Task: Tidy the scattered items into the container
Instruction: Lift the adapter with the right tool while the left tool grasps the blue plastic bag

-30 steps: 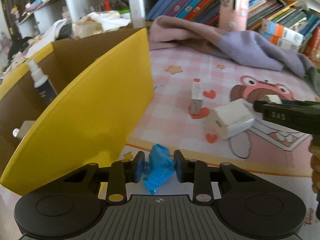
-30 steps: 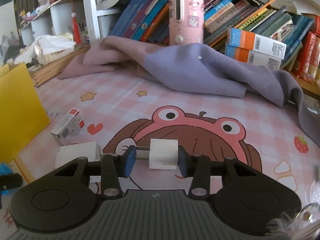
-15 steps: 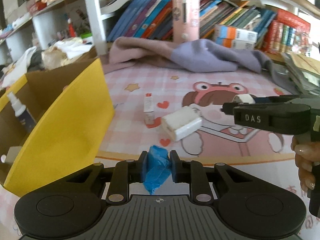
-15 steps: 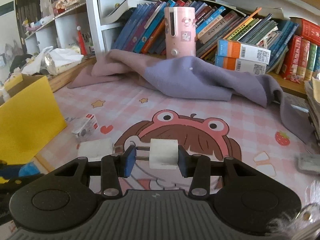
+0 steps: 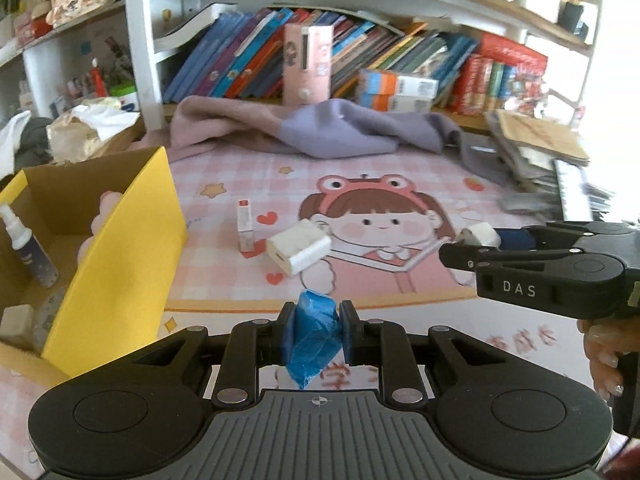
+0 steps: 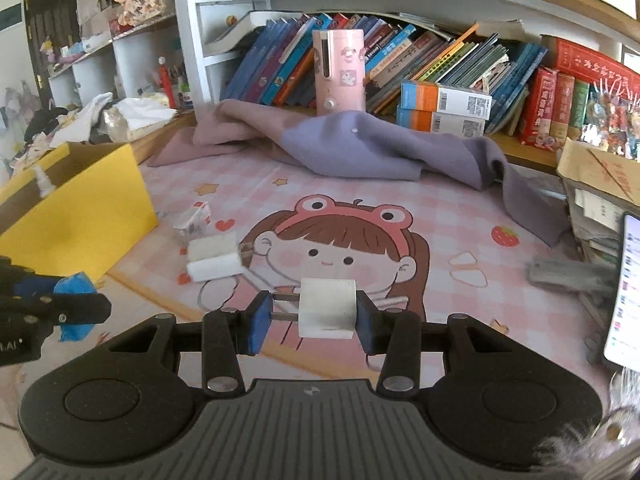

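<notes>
My left gripper point(image 5: 316, 334) is shut on a crumpled blue plastic wad point(image 5: 314, 340), held above the mat's front edge. To its left stands the yellow cardboard box point(image 5: 120, 256), with a small spray bottle point(image 5: 26, 248) inside. My right gripper point(image 6: 310, 322) is shut on a white plug adapter point(image 6: 327, 312), prongs pointing left, above the cartoon mat. From the left wrist view that gripper point(image 5: 476, 240) shows at the right. On the mat lie a white charger block point(image 5: 300, 250) and a small red-and-white carton point(image 5: 245, 226).
A purple cloth point(image 6: 360, 148) is heaped at the back before a bookshelf point(image 6: 440, 64) and a pink canister point(image 6: 339, 72). Stacked papers and a cardboard box point(image 6: 600, 184) crowd the right side. A phone screen point(image 6: 624, 288) glows at far right.
Both grippers have risen and drawn back from the mat with their loads. The left jaws tightened on the blue wad. The yellow box now sits farther left in the left view.
</notes>
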{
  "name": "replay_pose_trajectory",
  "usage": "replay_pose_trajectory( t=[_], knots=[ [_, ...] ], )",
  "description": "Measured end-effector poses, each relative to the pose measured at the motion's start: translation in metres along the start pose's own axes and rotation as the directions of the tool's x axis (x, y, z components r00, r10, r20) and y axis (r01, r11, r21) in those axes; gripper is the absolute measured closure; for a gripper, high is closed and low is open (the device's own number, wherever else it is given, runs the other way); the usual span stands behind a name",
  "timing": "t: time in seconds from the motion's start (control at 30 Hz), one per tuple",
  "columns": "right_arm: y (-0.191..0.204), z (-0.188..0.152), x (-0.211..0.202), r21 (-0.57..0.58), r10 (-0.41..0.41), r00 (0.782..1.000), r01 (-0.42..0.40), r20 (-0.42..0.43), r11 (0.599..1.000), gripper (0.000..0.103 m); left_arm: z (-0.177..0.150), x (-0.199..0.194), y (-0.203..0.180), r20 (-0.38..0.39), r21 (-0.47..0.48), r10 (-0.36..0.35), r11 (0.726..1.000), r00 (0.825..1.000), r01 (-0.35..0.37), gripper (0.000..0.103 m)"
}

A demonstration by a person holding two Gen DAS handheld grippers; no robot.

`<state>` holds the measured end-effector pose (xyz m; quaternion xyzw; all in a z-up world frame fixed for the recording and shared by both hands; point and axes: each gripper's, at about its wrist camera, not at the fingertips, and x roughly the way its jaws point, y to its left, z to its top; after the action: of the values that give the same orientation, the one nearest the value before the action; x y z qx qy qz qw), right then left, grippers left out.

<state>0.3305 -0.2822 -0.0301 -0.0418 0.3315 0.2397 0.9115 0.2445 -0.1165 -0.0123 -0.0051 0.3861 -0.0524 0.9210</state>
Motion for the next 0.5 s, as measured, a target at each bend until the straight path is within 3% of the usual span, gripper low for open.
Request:
replay_pose_trajectory(
  t=[0.3,0.5],
  knots=[
    [0.028,-0.008,-0.064,-0.011,-0.015,1.000,0.015,0.009,1.000,0.062,-0.010,-0.042,0.019,0.029,-0.002,-0.127,0.992,0.991,0.128,0.082],
    [0.049,-0.021,-0.087,0.066,-0.045,0.999,0.047,-0.025,0.997,0.062,-0.019,-0.058,0.034,0.069,0.010,-0.186,0.983,0.980,0.185,0.082]
  ],
)
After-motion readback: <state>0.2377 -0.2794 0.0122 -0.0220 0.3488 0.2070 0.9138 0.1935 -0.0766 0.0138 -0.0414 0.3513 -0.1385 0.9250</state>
